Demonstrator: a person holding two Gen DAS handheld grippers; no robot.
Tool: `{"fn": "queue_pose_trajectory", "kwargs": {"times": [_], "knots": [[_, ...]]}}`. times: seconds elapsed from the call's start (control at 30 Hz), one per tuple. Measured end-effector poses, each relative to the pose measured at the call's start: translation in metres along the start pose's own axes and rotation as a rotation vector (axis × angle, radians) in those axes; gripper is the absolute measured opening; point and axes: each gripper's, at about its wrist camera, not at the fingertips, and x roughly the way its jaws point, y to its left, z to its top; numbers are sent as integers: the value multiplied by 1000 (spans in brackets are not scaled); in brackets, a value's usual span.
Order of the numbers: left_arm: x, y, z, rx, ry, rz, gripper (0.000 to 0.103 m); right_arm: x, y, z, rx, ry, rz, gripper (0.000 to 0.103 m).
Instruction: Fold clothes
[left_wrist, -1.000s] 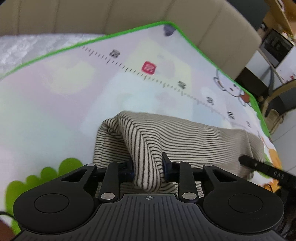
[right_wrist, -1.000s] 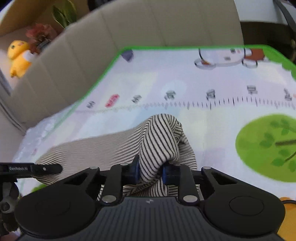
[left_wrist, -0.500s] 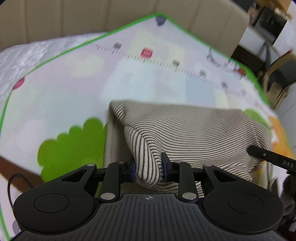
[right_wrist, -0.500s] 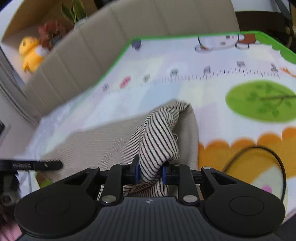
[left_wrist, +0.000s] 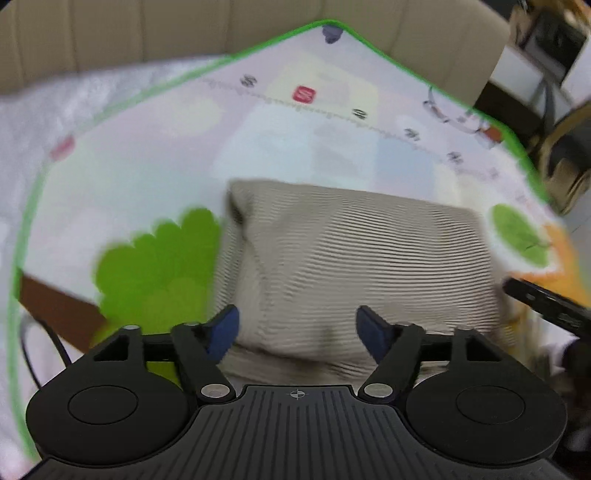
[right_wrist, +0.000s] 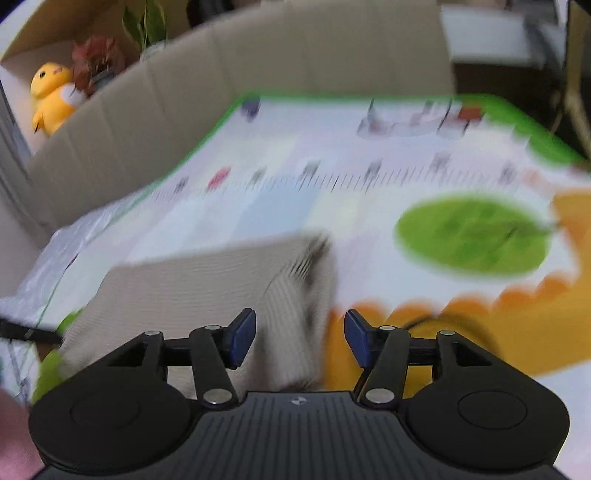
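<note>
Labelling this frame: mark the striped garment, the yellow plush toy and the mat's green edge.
striped garment (left_wrist: 354, 254), left wrist view, middle of its folded top layer.
yellow plush toy (right_wrist: 51, 98), right wrist view, its body.
green edge (left_wrist: 273, 38), left wrist view, far border of the mat.

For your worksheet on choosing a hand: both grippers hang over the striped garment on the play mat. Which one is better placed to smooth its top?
Probably the left gripper: its opening jaws are centred over the striped garment. The right gripper, also opening, sits at the garment's edge, half over the play mat.

Both wrist cameras sit close above the play mat (left_wrist: 147, 177), looking steeply down and forward along their fingers. Both views share the striped garment (left_wrist: 351, 258) and the far beige headboard (right_wrist: 258, 59).
</note>
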Motion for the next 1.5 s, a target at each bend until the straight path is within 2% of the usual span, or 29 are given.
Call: {"fn": "queue_pose_trajectory", "kwargs": {"times": [0.03, 0.13, 0.17, 0.27, 0.37, 0.4, 0.5, 0.63, 0.7, 0.8, 0.9, 0.93, 1.0, 1.03, 1.1, 1.13, 1.17, 1.23, 1.33, 1.4, 1.47, 1.5], "knots": [[2, 0, -1, -33, 26, -44, 78, -4, -1, 5, -15, -27, -3, 52], [21, 2, -8, -134, 156, -159, 78, -11, -2, 20, -55, -81, 7, 34], [30, 1, -11, -158, 190, -176, 78, -9, 0, 23, -61, -78, 14, 34], [57, 7, -14, -213, 240, -156, 78, 4, 5, 28, -90, -56, 34, 34], [79, 16, -10, -269, 256, -131, 79, 29, 15, 20, -147, 25, 60, 34], [83, 16, -6, -279, 255, -136, 83, 39, 17, 13, -175, 59, 53, 34], [86, 6, 15, -179, 170, -109, 84, 61, 19, -9, -239, 127, 31, 35], [111, -2, 50, -91, 88, -56, 87, 63, 13, -17, -118, 132, 69, 38], [124, -8, 70, -36, 20, -48, 89, 62, 20, -20, -106, 140, 69, 39], [138, -8, 88, -8, -88, -87, 89, 57, 39, -30, -89, 149, 79, 43], [138, 11, 99, -62, -135, -152, 88, 50, 61, -39, -167, 174, 89, 47], [133, 19, 99, -69, -149, -145, 88, 47, 67, -37, -194, 190, 103, 47], [122, 28, 101, -51, -194, -74, 89, 40, 67, -21, -205, 212, 187, 47], [113, 35, 100, -37, -217, -17, 89, 35, 64, -9, -192, 192, 222, 47], [96, 49, 98, -55, -247, 87, 89, 26, 50, 18, -149, 111, 225, 47], [89, 53, 96, -82, -253, 87, 89, 25, 45, 28, -141, 81, 209, 44], [82, 54, 94, -110, -256, 46, 89, 28, 39, 37, -155, 65, 178, 38], [74, 47, 88, -127, -234, -80, 89, 42, 29, 50, -191, 67, 108, 36], [85, 19, 71, -70, -106, -241, 89, 79, 20, 45, -286, 170, 13, 36], [98, 0, 55, -31, -4, -285, 89, 105, 16, 35, -341, 253, -24, 36], [107, -16, 41, 44, 60, -282, 89, 107, 17, 28, -365, 238, -26, 36], [111, -22, 38, 80, 65, -267, 89, 104, 18, 25, -374, 227, -28, 36]]}}
